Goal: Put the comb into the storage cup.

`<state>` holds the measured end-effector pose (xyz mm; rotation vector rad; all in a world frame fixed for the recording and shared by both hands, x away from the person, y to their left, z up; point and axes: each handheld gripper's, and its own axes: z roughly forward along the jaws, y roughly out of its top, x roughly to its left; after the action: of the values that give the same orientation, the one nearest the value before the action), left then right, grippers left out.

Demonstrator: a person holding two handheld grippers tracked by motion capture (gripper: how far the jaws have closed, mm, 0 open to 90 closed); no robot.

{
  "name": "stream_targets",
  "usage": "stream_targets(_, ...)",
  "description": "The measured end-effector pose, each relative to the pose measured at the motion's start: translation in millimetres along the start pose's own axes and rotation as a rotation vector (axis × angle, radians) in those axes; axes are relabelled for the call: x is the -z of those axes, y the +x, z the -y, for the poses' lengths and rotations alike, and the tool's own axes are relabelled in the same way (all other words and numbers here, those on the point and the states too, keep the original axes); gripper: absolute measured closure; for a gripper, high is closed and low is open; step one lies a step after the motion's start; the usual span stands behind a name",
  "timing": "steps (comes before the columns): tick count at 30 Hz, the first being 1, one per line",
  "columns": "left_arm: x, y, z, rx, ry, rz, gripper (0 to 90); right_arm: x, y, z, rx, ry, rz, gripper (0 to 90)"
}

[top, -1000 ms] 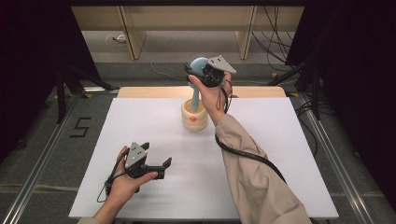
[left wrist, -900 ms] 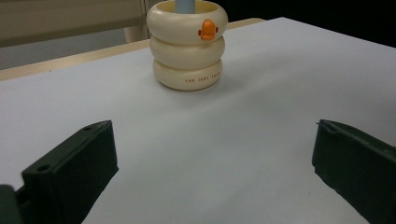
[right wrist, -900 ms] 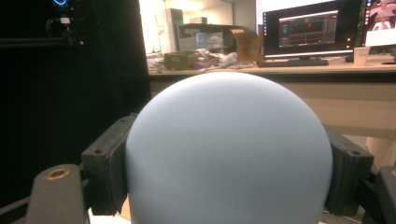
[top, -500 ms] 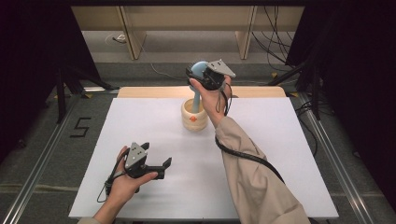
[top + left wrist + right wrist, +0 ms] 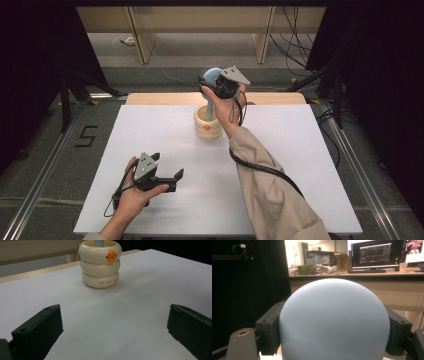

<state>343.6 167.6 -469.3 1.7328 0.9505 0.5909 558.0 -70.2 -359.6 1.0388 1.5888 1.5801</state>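
A cream holder [image 5: 207,129] shaped like stacked rings stands at the far middle of the white table; in the left gripper view the holder [image 5: 100,270] bears an orange mark. A light blue tool with a round head [image 5: 212,76] stands with its handle [image 5: 210,107] inside the holder. My right gripper [image 5: 220,82] is shut on that head from the side. The right gripper view has the blue dome [image 5: 334,322] pressed between both black jaws of the right gripper [image 5: 334,315]. My left gripper [image 5: 167,166] rests near the table's front left, open with nothing in it, and the left gripper [image 5: 113,310] faces the holder.
The white table top [image 5: 300,165] has a wooden strip [image 5: 165,98] along its far edge. Black cables [image 5: 265,170] trail from the right gripper along the sleeve. Dark curtains and metal floor rails flank the table. A desk with monitors [image 5: 374,255] stands beyond.
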Motion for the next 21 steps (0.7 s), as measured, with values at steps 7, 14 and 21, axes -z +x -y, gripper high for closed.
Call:
stream_targets(7, 0.1, -0.3, 0.0, -0.001, 0.0, 0.001, 0.0, -0.1, 0.8, 5.0, 0.008, 0.004, 0.0, 20.8)
stream_targets(14, -0.4, -0.7, 0.1, -0.001, -0.001, 0.003, 0.0, -0.2, -0.3, 8.5, 0.006, 0.002, 0.002, 20.8)
stream_targets(21, -0.7, -0.5, 0.4, 0.0, -0.001, 0.004, 0.0, -3.4, 1.7, 10.3, 0.023, -0.003, 0.003, 20.8)
